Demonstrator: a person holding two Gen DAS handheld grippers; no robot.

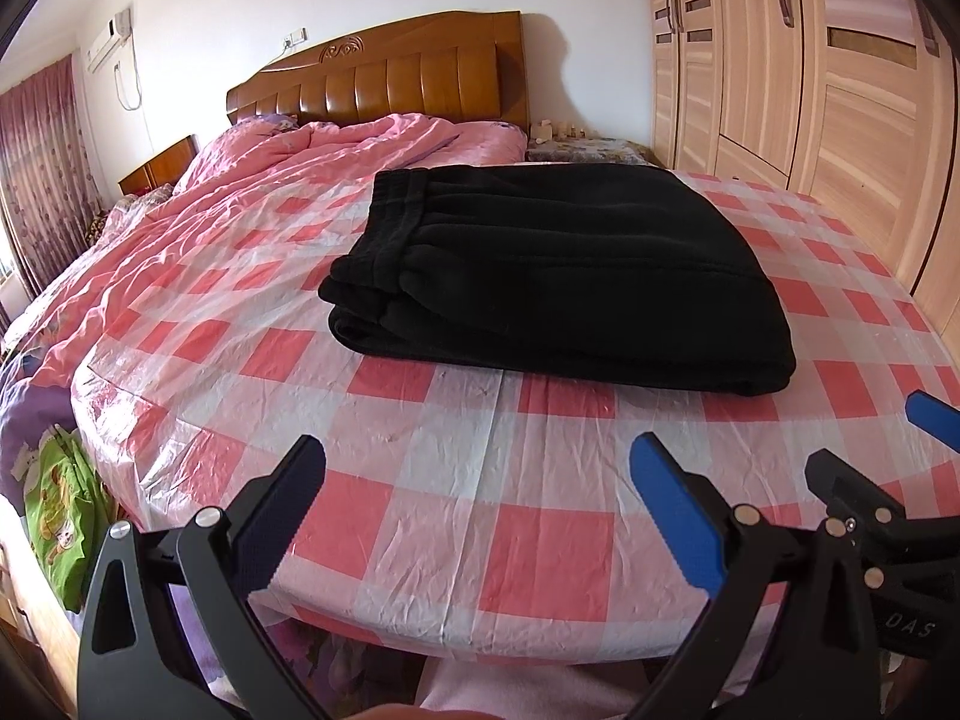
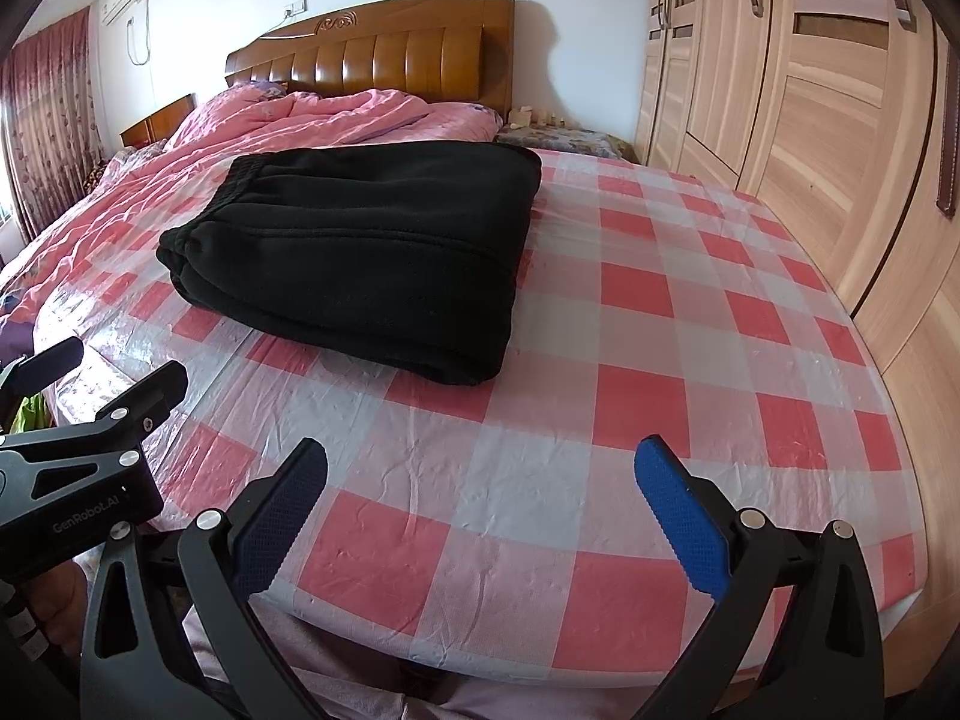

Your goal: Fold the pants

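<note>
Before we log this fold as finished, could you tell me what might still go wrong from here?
1. The black pants lie folded on a glossy checked plastic sheet; a nudge could slide the stack.
2. The layered end by the waistband looks loose and may spring open.
3. The open left gripper and right gripper sit close together and could collide.

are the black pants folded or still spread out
Folded. The pants lie as a compact stacked bundle on the checked sheet, layered edges showing at the waistband end; neither open gripper touches them.
</note>
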